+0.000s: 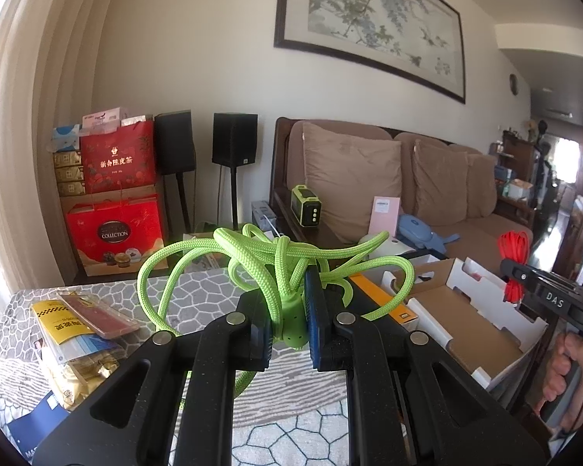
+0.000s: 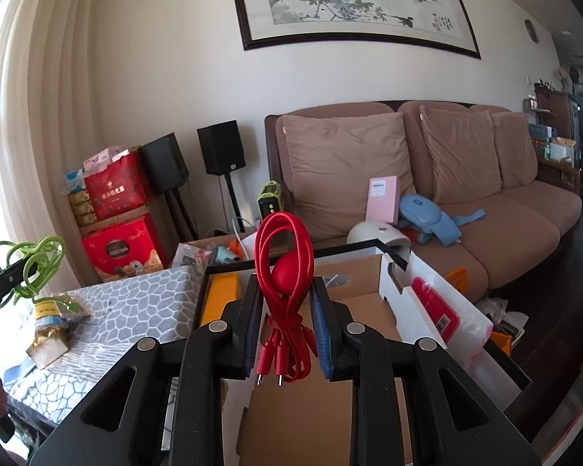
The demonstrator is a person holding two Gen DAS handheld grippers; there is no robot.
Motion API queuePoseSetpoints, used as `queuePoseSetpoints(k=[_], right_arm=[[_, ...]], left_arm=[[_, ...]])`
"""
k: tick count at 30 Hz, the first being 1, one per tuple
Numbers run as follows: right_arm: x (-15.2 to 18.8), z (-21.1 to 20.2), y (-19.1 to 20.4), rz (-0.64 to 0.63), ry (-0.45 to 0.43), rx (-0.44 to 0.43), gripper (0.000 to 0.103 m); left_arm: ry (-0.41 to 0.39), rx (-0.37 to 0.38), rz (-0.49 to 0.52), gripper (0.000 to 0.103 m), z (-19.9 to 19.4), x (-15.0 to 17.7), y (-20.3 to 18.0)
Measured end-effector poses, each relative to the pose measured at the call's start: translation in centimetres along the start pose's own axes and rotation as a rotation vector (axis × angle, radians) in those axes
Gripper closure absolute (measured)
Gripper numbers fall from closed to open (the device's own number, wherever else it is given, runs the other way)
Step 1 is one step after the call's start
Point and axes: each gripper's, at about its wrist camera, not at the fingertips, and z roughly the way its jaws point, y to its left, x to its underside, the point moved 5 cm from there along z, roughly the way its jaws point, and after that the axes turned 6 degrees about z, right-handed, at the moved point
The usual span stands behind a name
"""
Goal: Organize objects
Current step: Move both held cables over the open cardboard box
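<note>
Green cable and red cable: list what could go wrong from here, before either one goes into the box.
1. The green cable is pinched in the left gripper only near its plug; the loose loops splay wide and could snag the cardboard box edge or sweep the snack packet off the table.
2. The red cable sits in the right gripper with its connectors dangling below; it may slip or uncoil on release above the box.

Green cable [image 1: 276, 268] lower run hidden behind left claw [image 1: 289, 322]; hand [image 1: 563, 380] cut by frame edge.
</note>
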Motion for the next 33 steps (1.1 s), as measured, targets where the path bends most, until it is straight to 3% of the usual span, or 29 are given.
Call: queuePoseSetpoints(k=[33], right_arm=[[-0.4,-0.2,-1.9,0.018,-0.009,0.046,0.079]], left_arm=[[0.003,0.061,0.038,0.09,1.0,-0.4,-3.9]])
